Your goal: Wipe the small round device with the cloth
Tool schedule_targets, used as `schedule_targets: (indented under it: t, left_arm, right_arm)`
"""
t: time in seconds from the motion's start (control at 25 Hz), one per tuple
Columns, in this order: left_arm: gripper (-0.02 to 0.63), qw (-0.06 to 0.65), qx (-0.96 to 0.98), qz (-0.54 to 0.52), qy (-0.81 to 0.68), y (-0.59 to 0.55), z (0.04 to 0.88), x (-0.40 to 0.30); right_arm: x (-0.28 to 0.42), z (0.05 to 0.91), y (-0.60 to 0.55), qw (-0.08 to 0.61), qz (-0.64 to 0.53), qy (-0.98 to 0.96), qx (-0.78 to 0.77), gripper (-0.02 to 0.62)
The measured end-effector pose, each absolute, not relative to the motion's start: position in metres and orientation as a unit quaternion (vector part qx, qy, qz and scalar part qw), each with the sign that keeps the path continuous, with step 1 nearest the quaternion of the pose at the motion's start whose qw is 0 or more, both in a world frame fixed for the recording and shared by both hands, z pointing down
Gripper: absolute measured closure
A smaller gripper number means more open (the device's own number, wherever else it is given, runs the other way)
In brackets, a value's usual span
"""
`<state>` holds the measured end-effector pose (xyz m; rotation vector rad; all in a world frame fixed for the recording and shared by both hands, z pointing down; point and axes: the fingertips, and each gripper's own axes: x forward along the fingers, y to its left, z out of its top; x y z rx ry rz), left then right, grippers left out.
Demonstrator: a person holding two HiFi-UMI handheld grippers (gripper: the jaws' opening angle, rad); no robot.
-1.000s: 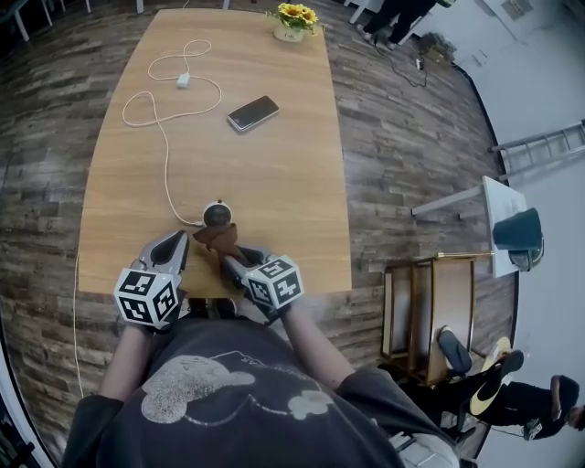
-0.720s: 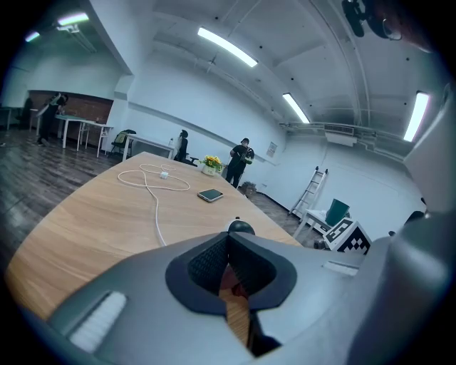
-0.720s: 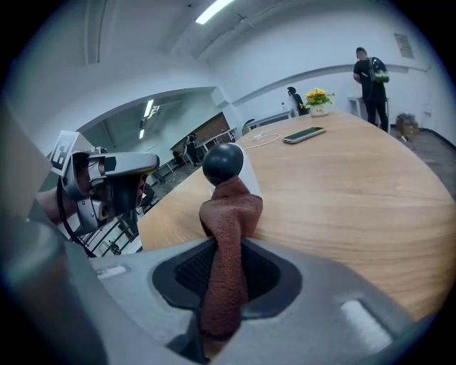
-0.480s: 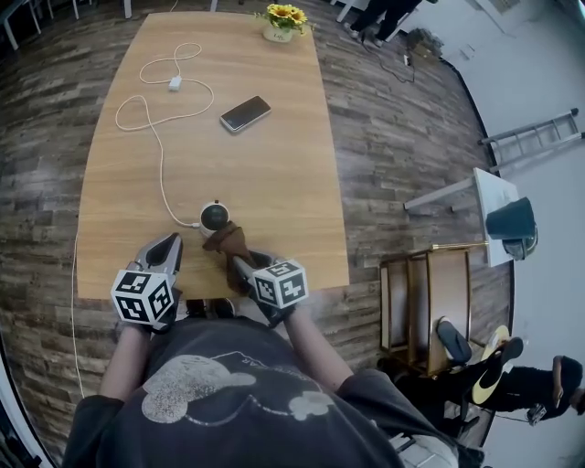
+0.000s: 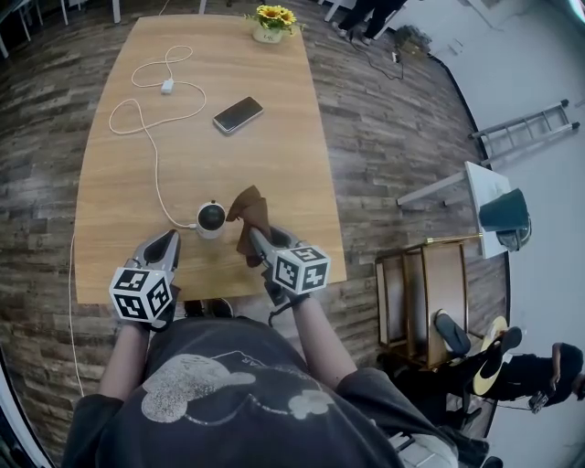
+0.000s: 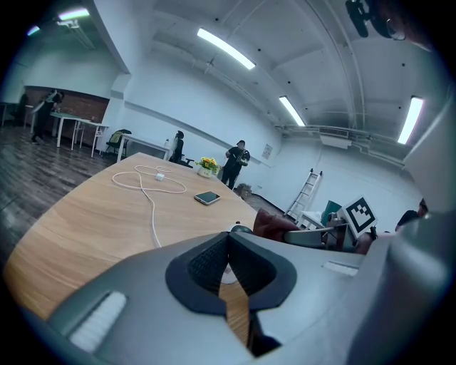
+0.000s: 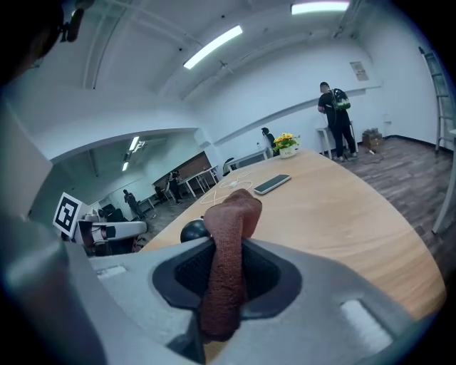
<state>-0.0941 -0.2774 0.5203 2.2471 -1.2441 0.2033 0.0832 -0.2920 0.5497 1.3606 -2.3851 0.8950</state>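
The small round device (image 5: pixel 211 218) is a dark ball in a white base and stands near the front edge of the wooden table (image 5: pixel 110 210). My right gripper (image 5: pixel 253 236) is shut on a brown cloth (image 5: pixel 249 208), which sticks up from the jaws just right of the device without clearly touching it. In the right gripper view the cloth (image 7: pixel 235 214) hangs between the jaws, with the device (image 7: pixel 192 229) behind it to the left. My left gripper (image 5: pixel 167 239) is shut and holds nothing, a little left of and nearer than the device (image 6: pixel 241 229).
A white cable (image 5: pixel 151 137) runs from the device to a plug (image 5: pixel 167 86) at the far left. A phone (image 5: pixel 238 114) lies mid-table and a flower pot (image 5: pixel 269 25) stands at the far end. A wooden cabinet (image 5: pixel 430 302) stands on the floor to the right.
My right gripper has carried the cloth from just in front of the device over to its right side. The left gripper has stayed in place.
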Motion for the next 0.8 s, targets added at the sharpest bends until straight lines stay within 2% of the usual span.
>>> schedule_targets:
  t: [0.32, 0.64, 0.8]
  left_arm:
    - [0.588, 0.276, 0.841, 0.078, -0.459, -0.280, 0.517, -0.098]
    - [0.588, 0.284, 0.842, 0.085, -0.451, -0.279, 0.524, -0.105]
    - [0.588, 0.286, 0.847, 0.090, -0.439, -0.280, 0.527, -0.107]
  right_arm:
    - [0.042, 0.582, -0.292, 0.165, 0.332, -0.827, 0.422, 0.518]
    - [0.039, 0.624, -0.283, 0.225, 0.358, -0.804, 0.419, 0.518]
    - [0.041, 0.623, -0.284, 0.224, 0.357, -0.797, 0.433, 0.518]
